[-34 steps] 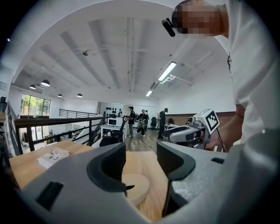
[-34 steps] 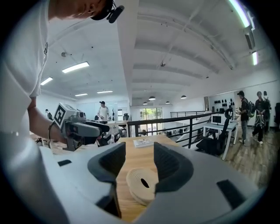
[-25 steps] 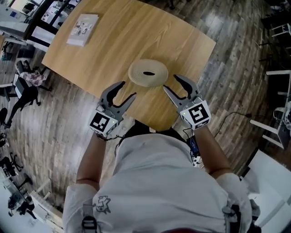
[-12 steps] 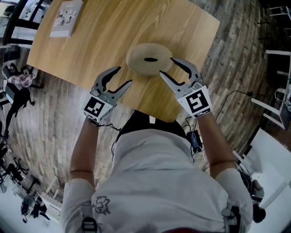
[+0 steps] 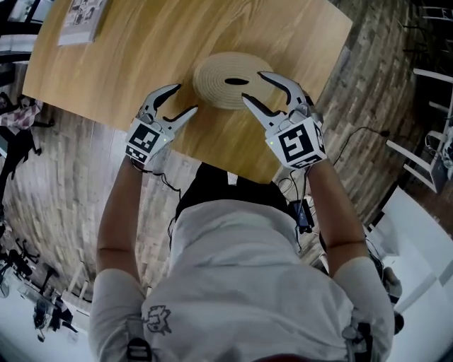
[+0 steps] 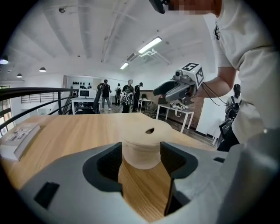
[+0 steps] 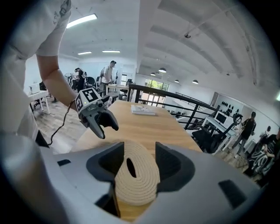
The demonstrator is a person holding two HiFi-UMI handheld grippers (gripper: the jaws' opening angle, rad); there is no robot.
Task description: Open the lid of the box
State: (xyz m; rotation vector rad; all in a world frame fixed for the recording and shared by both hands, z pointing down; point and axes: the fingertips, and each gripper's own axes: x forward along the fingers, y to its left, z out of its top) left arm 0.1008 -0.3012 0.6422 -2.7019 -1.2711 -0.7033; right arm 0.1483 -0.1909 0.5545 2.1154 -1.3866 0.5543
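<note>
A round woven box [image 5: 219, 71] with a slotted lid sits near the front edge of the wooden table [image 5: 141, 63]. My right gripper [image 5: 253, 86] is open; its jaws straddle the box's near-right rim without visibly pressing on it. In the right gripper view the coiled lid [image 7: 136, 175] fills the gap between the jaws. My left gripper [image 5: 185, 99] hovers just off the box's left side. Its jaws are opening and nothing is between them. The box [image 6: 140, 146] lies straight ahead in the left gripper view, with the right gripper [image 6: 175, 89] beyond it.
A booklet [image 5: 79, 18] lies at the table's far left corner, and the right gripper view also shows the booklet [image 7: 143, 110]. The table's front edge [image 5: 212, 152] is close to my body. White chairs [image 5: 432, 92] stand on the plank floor to the right. People and desks are far behind.
Both grippers moved forward to the box. The right one now reaches over its rim, the left one sits closer to its side with wider jaws. The box has not moved.
</note>
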